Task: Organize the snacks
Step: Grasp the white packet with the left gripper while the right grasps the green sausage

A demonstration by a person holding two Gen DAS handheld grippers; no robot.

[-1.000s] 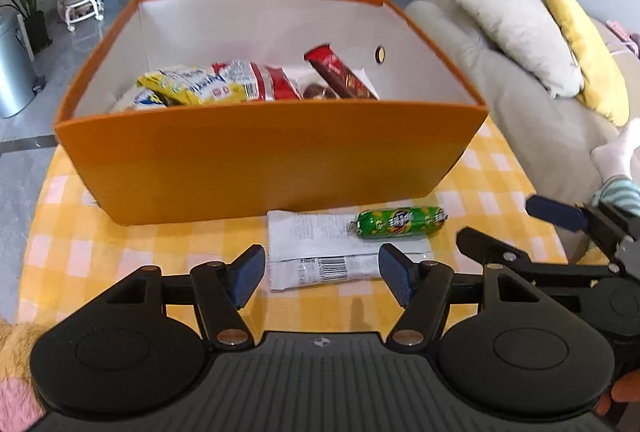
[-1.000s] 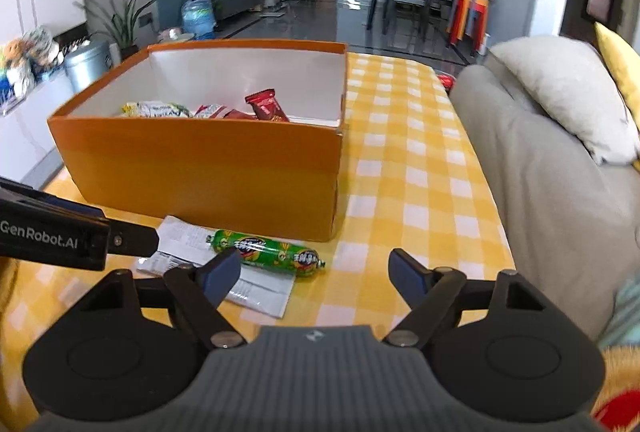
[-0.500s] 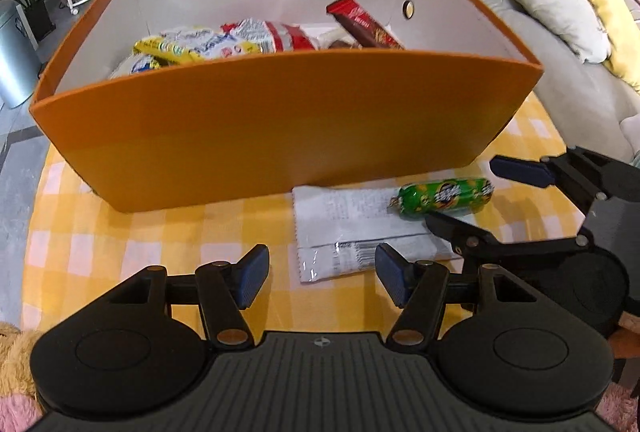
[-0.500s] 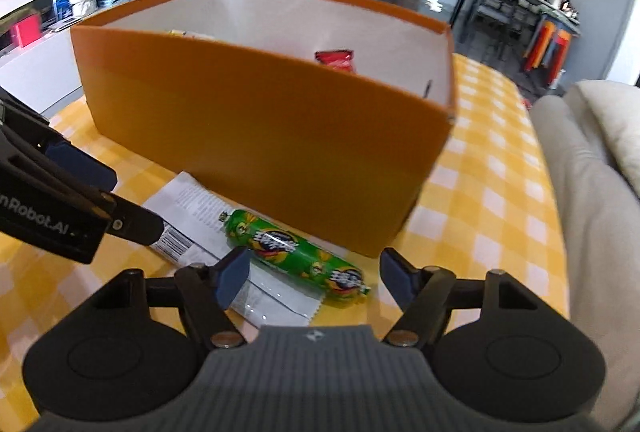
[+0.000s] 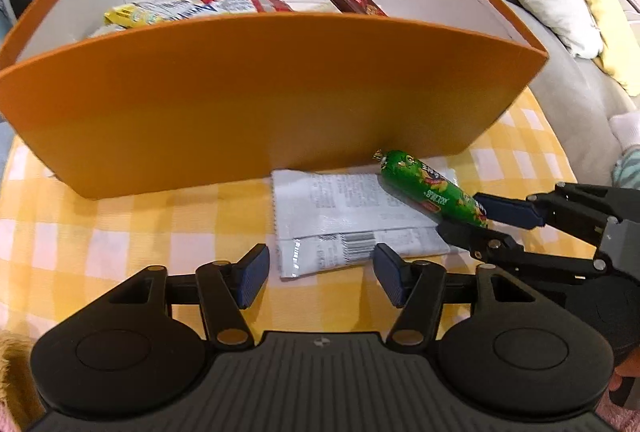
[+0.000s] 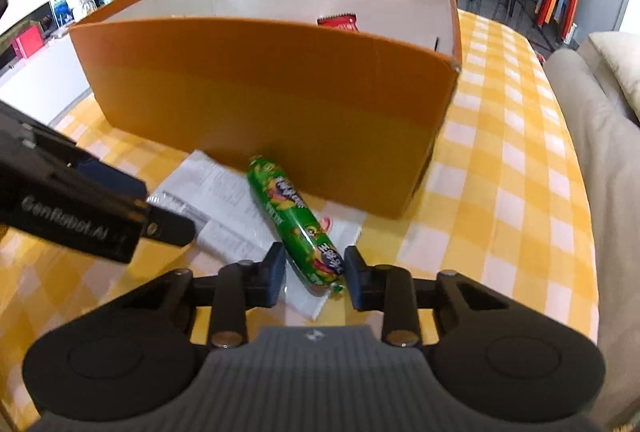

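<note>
Closing on the green sausage (image 6: 298,222), right gripper (image 6: 314,274) has its pads at the near end, seemingly touching | sausage lies across the white packet (image 5: 352,220) on the table (image 5: 120,232), beside the orange box (image 5: 260,92) | left gripper (image 5: 320,274) spread, closing slightly, packet edge between its fingers

Sausage snack (image 6: 298,220) lies betw. right gripper (image 6: 314,274) fingers, near end at the pads, far end pointing to box (image 6: 256,88) wall just ahead. It rests on flat packet (image 5: 352,216), which lies in front of box & just ahead of left gripper (image 5: 318,278) fingertips, its near edge betw. them. Snack packs (image 5: 192,6) in box, beyond the wall. All on tablecloth (image 6: 504,168).
</note>
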